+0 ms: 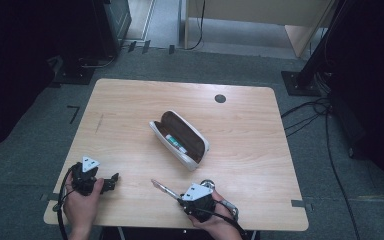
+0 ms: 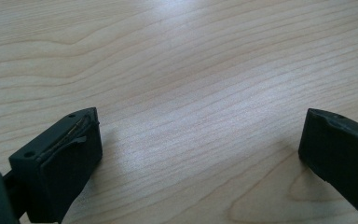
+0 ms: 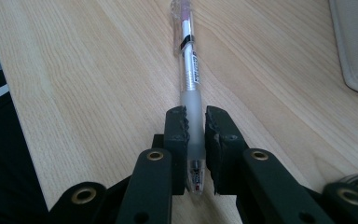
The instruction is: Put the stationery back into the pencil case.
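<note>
A clear pen (image 3: 190, 70) lies along the wooden table (image 1: 130, 100), and my right gripper (image 3: 195, 120) is shut on its frosted grip end. From above, the pen (image 1: 162, 188) points up-left from the right gripper (image 1: 178, 199) near the table's front edge. An open white pencil case (image 1: 179, 140) with a brown lining sits mid-table and holds a green-and-white item (image 1: 176, 142). My left gripper (image 1: 114, 181) rests at the front left, open. Its jaws stand wide apart over bare wood (image 2: 200, 135) in the left gripper view.
A small round metal object (image 1: 208, 183) lies just beside the right hand. A dark grommet hole (image 1: 220, 98) sits near the table's far edge. The edge of the case (image 3: 354, 51) shows at the right of the right gripper view. Cables and dark stands surround the table.
</note>
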`<action>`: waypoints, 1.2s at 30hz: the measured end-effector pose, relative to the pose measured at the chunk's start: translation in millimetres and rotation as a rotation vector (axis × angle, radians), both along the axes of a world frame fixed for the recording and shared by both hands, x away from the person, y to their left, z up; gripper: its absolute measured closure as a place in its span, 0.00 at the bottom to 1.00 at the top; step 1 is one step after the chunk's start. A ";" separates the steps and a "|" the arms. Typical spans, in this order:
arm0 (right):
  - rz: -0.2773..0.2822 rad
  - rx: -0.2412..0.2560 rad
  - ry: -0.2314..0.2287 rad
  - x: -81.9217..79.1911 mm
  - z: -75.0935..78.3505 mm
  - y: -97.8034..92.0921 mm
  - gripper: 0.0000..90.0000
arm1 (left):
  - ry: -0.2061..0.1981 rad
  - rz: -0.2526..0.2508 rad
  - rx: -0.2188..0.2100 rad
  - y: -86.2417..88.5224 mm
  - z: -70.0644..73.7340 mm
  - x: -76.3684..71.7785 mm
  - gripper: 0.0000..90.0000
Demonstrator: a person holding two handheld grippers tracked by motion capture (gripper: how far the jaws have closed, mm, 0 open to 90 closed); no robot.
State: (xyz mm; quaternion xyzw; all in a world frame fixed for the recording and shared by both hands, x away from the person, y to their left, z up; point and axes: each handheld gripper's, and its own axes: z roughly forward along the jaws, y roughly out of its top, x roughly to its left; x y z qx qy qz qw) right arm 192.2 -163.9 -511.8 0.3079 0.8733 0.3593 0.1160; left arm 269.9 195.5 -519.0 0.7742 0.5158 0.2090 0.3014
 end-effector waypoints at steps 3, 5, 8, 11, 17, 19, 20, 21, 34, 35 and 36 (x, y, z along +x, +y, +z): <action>-0.012 -0.015 -0.002 -1.5 1.2 2.5 0.89 | 0.000 0.000 0.000 0.0 0.0 0.0 0.00; -0.017 -0.026 0.001 -1.6 2.1 3.7 0.90 | 0.000 0.000 0.000 0.0 0.0 0.0 0.00; -0.014 -0.034 -0.004 -1.8 2.7 4.9 0.90 | 0.000 0.000 0.000 0.0 0.0 0.0 0.00; -0.024 -0.030 0.010 -1.1 3.2 4.7 0.91 | 0.000 0.000 0.000 0.0 0.1 0.0 0.00; -0.041 0.017 0.003 -0.4 6.9 4.0 0.91 | 0.000 0.000 0.000 0.0 0.0 0.1 0.00; -0.047 0.039 0.006 -0.6 9.4 3.0 0.91 | 0.000 0.000 0.000 0.0 0.0 0.0 0.00; -0.049 0.049 0.006 -0.7 10.5 2.4 0.91 | 0.000 0.000 0.000 0.0 0.0 0.0 0.00; -0.050 0.054 0.001 -0.7 11.6 1.8 0.91 | 0.000 0.000 0.000 0.0 0.0 0.0 0.00; -0.066 0.104 -0.032 0.9 26.8 -1.2 0.91 | 0.000 0.000 0.000 0.0 0.0 0.0 0.00; -0.064 0.109 -0.036 1.3 28.0 -1.2 0.91 | 0.000 0.000 0.000 0.0 0.0 0.0 0.00; -0.068 0.111 -0.035 1.1 29.3 -1.0 0.91 | 0.000 0.000 0.000 0.0 0.1 0.0 0.00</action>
